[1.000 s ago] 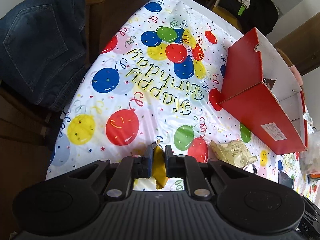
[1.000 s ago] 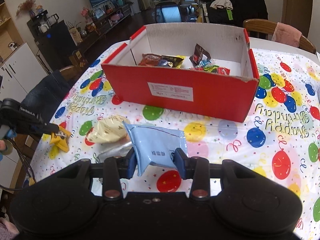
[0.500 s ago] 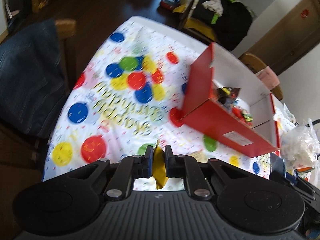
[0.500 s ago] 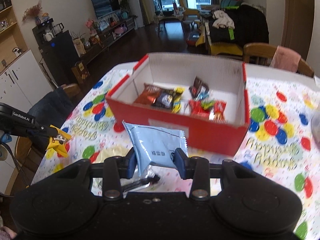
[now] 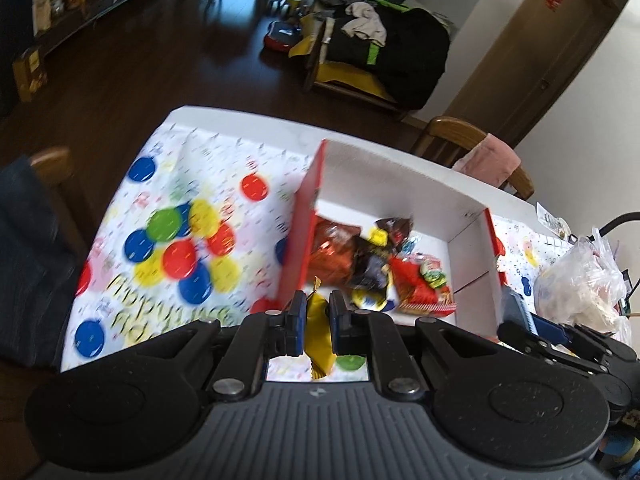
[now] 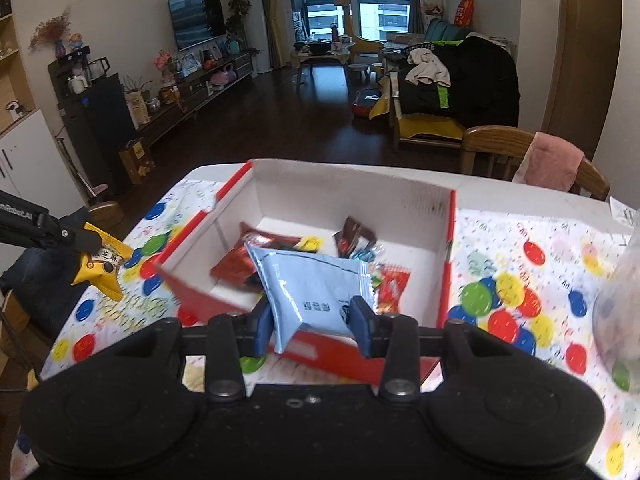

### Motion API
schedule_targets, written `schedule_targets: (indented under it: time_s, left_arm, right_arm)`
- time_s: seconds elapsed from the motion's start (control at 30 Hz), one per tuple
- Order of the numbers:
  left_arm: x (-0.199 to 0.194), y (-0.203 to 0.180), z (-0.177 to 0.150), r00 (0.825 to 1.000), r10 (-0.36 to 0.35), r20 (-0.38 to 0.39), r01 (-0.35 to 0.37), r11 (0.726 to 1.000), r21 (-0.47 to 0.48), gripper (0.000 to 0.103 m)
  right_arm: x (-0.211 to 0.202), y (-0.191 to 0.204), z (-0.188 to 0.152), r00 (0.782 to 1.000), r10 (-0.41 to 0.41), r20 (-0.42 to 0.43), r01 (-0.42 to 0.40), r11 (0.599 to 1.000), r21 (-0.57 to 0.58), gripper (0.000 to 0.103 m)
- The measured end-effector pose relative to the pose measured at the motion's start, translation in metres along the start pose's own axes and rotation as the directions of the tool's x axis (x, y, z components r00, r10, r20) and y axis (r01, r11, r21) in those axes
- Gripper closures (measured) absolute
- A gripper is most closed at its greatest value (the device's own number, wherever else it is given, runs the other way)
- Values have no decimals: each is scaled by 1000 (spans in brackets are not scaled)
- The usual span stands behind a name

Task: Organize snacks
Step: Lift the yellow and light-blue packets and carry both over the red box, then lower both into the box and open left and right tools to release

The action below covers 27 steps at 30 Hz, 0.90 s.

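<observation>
A balloon-printed birthday tablecloth covers the table; a pink cloth drapes over 1 wooden chair.

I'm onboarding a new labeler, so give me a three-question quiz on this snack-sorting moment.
1. True or false: the left claw grips a yellow packet.
2. The right claw holds: A) a red packet B) a pale blue packet C) nothing.
3. What colour is the outside of the box?

Key: 1 true; 2 B; 3 red.
</observation>
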<state>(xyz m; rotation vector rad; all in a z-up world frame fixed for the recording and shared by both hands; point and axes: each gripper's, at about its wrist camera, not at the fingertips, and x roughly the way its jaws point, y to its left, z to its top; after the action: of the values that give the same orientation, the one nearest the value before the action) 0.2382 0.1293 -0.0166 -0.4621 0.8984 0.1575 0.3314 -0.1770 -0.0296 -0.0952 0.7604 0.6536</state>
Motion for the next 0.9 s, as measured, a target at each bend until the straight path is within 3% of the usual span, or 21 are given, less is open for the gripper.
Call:
schedule_targets:
  time_s: [0.47,0.9]
  left_arm:
    - [67,-58,34,997,28,-71,-21,994,104,92]
    - [131,-73,40,978,147,-147,-118,975,189,92]
  right_arm:
    - [63,-19,30,994,-86,-71,80,994,-73,65]
    - [127,-18,40,975,-142,-169,120,984,-133,65]
